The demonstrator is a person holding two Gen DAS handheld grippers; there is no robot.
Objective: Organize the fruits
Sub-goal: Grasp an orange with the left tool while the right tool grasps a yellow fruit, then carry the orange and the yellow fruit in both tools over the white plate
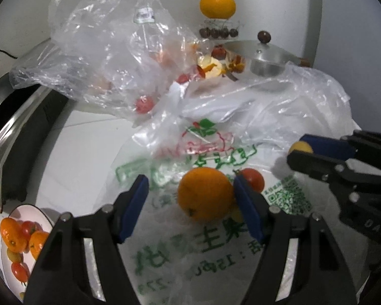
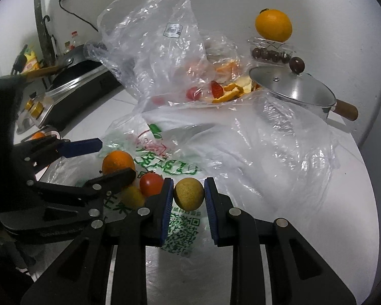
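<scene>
A: Any writing you can read?
B: The printed bag (image 1: 205, 167) carries green Chinese characters, a red-and-green fruit logo, a QR code (image 2: 183, 231) and some digits, too blurred to read. The clear bag (image 1: 109, 50) has a small white label (image 2: 172, 30), unreadable.

A: What's in the containers?
B: The plate (image 1: 30, 209) at the left holds oranges and tomatoes. A clear tub of dark round fruits (image 2: 269, 54) has an orange (image 2: 273, 25) on top. A lidded pot (image 2: 292, 89) stands beside peels (image 2: 231, 89).

A: And the grippers?
B: The right gripper (image 2: 188, 194) pinches a small yellow fruit (image 2: 189, 193) above the printed bag. The left gripper (image 1: 190, 198) stands spread around an orange (image 1: 205, 193) lying on that bag; its right pad looks about touching. A tomato (image 2: 151, 184) sits just beside.
</scene>
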